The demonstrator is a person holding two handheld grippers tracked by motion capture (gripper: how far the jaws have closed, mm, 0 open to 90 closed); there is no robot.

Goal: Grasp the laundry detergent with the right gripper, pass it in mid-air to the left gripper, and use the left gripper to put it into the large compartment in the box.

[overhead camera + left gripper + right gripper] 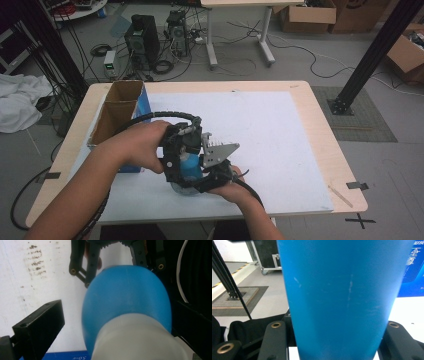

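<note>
A blue bottle [190,167] with a white end [140,340] is held near the table's front edge, between both hands. My right gripper [334,340] is shut on its blue body [337,295], one black jaw on each side. In the high view the right gripper [204,180] comes in from the lower right. My left gripper [181,164] reaches down from the left. In the left gripper view its jaws straddle the bottle [127,295]. White mat shows between the left-hand jaw and the bottle, so the left gripper [116,327] is open.
An open cardboard box with a blue side [117,112] stands at the table's left, close to my left forearm. A white mat [280,135] covers most of the wooden table [325,130]. Computers and cables lie on the floor beyond.
</note>
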